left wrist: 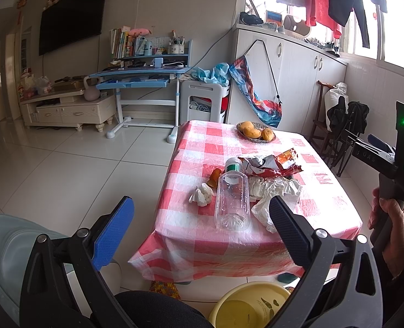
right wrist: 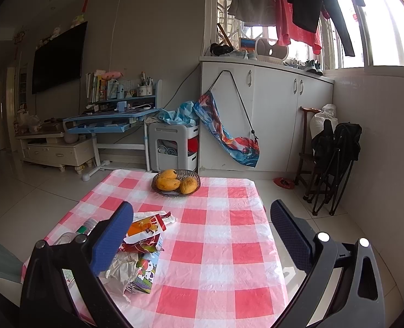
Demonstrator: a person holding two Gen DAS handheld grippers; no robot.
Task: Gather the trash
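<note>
Blue and black pads sit wide apart on the left gripper (left wrist: pixel 202 218), with nothing between them. Just ahead of it, a clear plastic bottle (left wrist: pixel 232 199) lies on its side on the table with the red and white checked cloth (left wrist: pixel 322 205), its green-banded neck pointing away. Beside the bottle, on the blue pad's side, is a small white tissue ball (left wrist: pixel 202 194) and a bit of orange peel (left wrist: pixel 215 177). On the black pad's side lie crumpled white paper (left wrist: pixel 273 191) and a torn red snack wrapper (left wrist: pixel 278 164). Farther ahead, a basket of mangoes (left wrist: pixel 256 131) sits near the far edge. Below the left gripper, on the floor, is a yellow bin (left wrist: pixel 251 304).

The right gripper (right wrist: pixel 202 235) is also spread wide and holds nothing. The trash pile, with a cartoon milk carton (right wrist: pixel 145 274), lies by its blue pad. A hand (left wrist: pixel 390 218) grips its handle.
</note>
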